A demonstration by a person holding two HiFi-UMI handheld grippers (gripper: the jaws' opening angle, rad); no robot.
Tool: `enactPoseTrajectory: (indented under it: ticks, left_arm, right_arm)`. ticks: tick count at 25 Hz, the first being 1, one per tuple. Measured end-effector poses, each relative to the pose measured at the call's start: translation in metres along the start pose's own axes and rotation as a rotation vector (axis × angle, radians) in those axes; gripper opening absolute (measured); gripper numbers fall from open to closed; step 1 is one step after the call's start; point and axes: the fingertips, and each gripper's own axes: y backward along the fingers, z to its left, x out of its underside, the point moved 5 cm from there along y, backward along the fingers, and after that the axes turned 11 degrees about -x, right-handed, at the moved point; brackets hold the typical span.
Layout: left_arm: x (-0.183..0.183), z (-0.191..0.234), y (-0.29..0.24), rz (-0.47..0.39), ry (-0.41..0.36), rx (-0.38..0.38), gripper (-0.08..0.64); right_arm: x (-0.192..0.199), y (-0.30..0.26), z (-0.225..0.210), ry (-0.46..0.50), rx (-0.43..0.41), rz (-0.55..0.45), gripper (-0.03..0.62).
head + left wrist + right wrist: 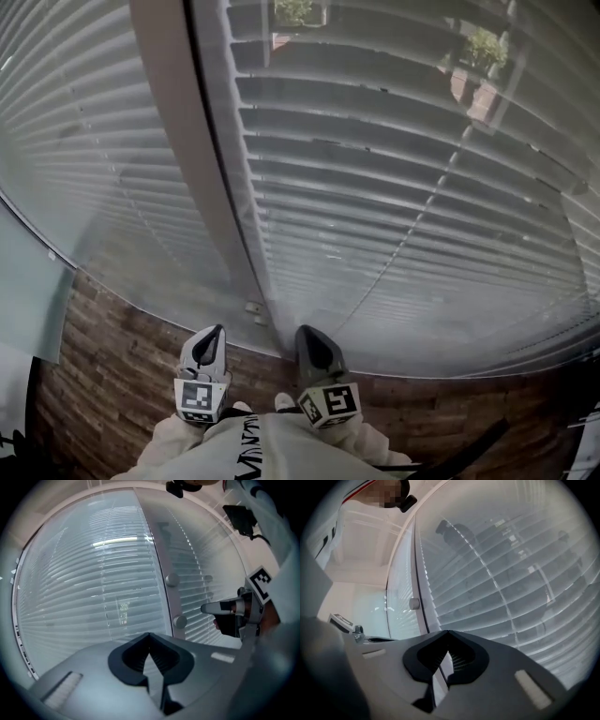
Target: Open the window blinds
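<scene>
Grey slatted blinds cover two window panes: the left blind [94,169] and the right blind [394,206], split by a pale upright frame post [202,169]. The right blind's slats are tilted enough near the top to show plants outside. My left gripper [217,331] [150,635] and right gripper [305,331] [447,632] point at the bottom of the post, side by side, a little short of the blinds. Both are shut with nothing between the jaws. From the left gripper view the right gripper [206,607] shows at the right.
A thin ladder cord [422,216] runs slantwise down the right blind. Two round knobs [172,579] [180,621] sit on the frame post. A dark brick wall [122,375] lies below the window. White sleeves [253,450] fill the bottom of the head view.
</scene>
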Motion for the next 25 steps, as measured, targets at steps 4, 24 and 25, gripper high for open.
enactPoseTrajectory:
  ticks: [4,24,25]
  left_arm:
    - [-0.011,0.01,-0.015,-0.025,-0.005,0.035,0.0]
    - [-0.014,0.039,-0.059,-0.1,0.013,0.382,0.0]
    - [-0.013,0.04,-0.059,-0.1,0.013,0.392,0.0]
  right_arm:
    - [-0.004,-0.014,0.01,0.026,-0.013,0.021,0.002]
    - [-0.01,-0.037,0.033,0.087,0.366,0.021,0.002]
    - [-0.009,-0.036,0.035,0.09,0.38,0.021,0.002]
